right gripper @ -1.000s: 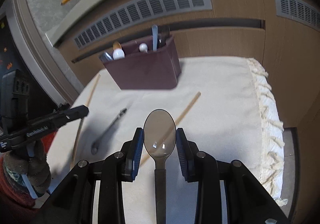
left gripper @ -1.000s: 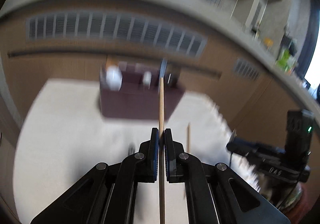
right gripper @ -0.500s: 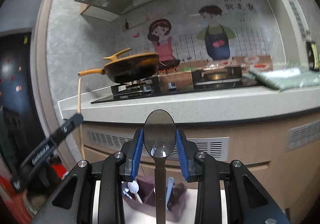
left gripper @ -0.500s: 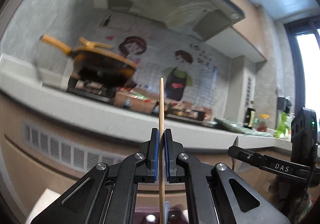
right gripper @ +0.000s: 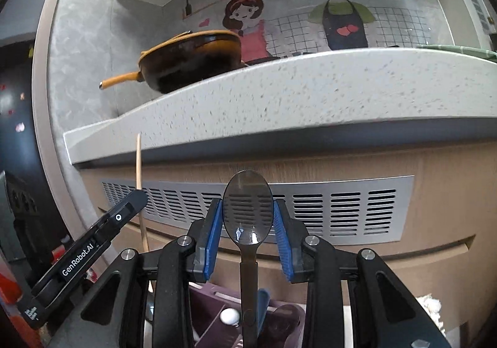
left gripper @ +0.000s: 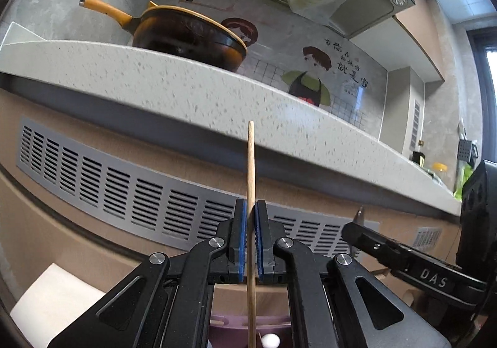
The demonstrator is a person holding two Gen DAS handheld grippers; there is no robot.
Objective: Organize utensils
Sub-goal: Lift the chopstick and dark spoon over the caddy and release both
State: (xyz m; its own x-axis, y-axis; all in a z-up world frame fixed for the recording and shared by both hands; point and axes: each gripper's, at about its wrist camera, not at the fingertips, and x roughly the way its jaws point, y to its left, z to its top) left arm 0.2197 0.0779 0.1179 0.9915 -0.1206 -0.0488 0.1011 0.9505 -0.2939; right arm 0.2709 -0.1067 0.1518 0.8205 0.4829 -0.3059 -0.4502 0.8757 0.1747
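My left gripper (left gripper: 251, 239) is shut on a thin wooden chopstick (left gripper: 251, 174) that stands upright, its lower end over the purple utensil holder (left gripper: 223, 329) below. My right gripper (right gripper: 248, 233) is shut on a dark translucent spoon (right gripper: 248, 208), bowl up, handle pointing down into the purple utensil holder (right gripper: 211, 310). A white-tipped utensil (right gripper: 229, 315) and a blue handle (right gripper: 264, 301) stand in the holder. The left gripper and its chopstick (right gripper: 139, 161) show at the left of the right wrist view. The right gripper's finger (left gripper: 403, 258) shows at the right of the left wrist view.
A speckled counter edge (left gripper: 186, 90) overhangs a vented cabinet front (left gripper: 124, 192) just behind the holder. A yellow-handled pan (left gripper: 186, 34) sits on the counter. A strip of white cloth (left gripper: 52, 301) shows at lower left.
Both grippers have tilted from looking down at the table to looking level, then come down close over the holder. The chopstick and spoon now stand upright with their lower ends at the holder.
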